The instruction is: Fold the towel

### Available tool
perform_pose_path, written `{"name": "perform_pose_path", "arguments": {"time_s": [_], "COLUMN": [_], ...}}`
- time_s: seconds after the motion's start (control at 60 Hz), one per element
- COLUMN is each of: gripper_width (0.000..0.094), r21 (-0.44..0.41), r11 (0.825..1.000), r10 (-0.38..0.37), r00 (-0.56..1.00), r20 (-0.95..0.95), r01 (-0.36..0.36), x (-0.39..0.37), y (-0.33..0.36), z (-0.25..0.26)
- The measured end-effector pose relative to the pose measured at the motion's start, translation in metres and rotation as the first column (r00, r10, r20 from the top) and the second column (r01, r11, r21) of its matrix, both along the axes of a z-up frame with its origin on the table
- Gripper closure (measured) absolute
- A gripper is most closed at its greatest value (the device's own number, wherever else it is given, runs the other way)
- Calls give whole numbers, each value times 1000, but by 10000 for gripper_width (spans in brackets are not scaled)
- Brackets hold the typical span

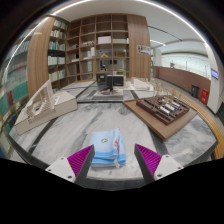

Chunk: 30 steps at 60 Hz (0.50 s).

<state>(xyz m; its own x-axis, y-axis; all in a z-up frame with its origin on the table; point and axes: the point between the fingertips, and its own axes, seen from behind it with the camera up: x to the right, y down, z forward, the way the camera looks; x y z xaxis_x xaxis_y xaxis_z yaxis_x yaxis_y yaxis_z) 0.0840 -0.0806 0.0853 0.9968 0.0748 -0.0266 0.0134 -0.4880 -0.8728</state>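
A light blue towel [106, 147] with a small red and yellow print lies folded in a compact rectangle on the marble-patterned table [60, 135]. It sits just ahead of and partly between my gripper's fingers. My gripper [112, 160] is open, with its magenta pads [80, 160] spread wide at either side of the towel's near edge. Nothing is held between the fingers.
A wooden tray [168, 110] with several items stands beyond on the right. A white rack-like object [38, 105] stands on the left. Tall wooden bookshelves [100, 45] and a dark chair [110, 82] are at the back of the room.
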Motion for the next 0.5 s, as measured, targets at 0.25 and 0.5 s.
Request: {"name": "perform_pose_path", "arguments": {"time_s": [0.25, 0.5], "gripper_width": [94, 86], "r21": [89, 140], "r11": [995, 988], "r10": [37, 54], "r00": [999, 998], "r20": [-25, 38], "r01": [-35, -59], "x": [-17, -12], "y": [-89, -127], "z": [56, 70]}}
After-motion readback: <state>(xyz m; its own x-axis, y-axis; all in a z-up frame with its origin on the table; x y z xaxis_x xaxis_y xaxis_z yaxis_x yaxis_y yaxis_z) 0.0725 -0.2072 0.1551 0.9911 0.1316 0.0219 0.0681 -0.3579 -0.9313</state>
